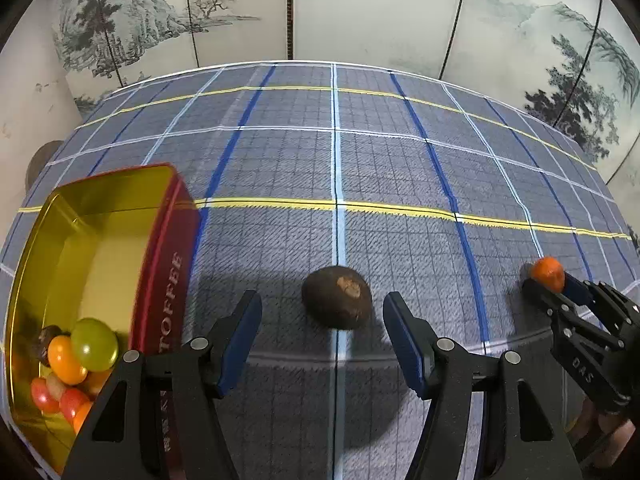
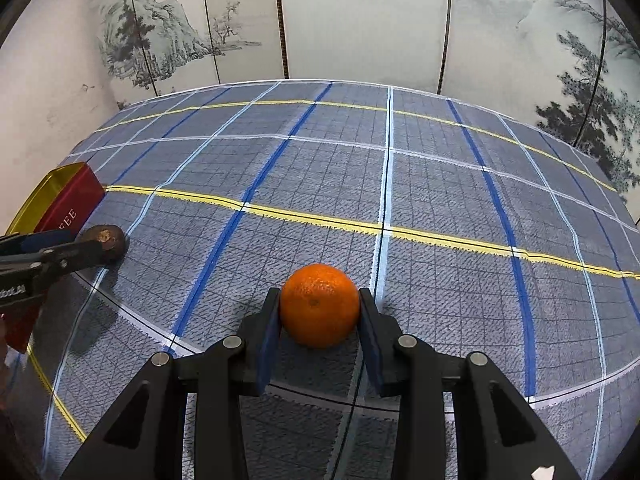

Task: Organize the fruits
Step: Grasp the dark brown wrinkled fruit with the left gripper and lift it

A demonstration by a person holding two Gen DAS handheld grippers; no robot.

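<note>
The left gripper (image 1: 322, 328) points steeply down at the tabletop (image 1: 400, 168), its jaws released and standing wide on either side of a brown fruit (image 1: 337, 297) that lies between them; neither blue pad touches it. The right gripper (image 2: 319, 320) is tilted down too and is clenched on an orange (image 2: 319, 305), a pad pressed against each flank. The orange sits low over the cloth; whether it rests on it or is just lifted cannot be told. In the left wrist view that same gripper shows at the near right with the orange at its tip, well apart from the brown fruit.

The tabletop is covered by a grey-blue checked cloth crossed by white, blue and yellow lines. Behind it stands a folding screen (image 1: 360, 12) painted with ink mountains and pines.

At the near left sits one red tin (image 1: 158, 280) lettered TOFFEE, gold inside, just beside the left gripper. Its near corner holds a pile of small fruits (image 1: 76, 364): one green, one dark brown, several orange and red ones, partly hidden by the gripper, so the exact count is unclear. Outside the tin: one brown fruit, one orange.
</note>
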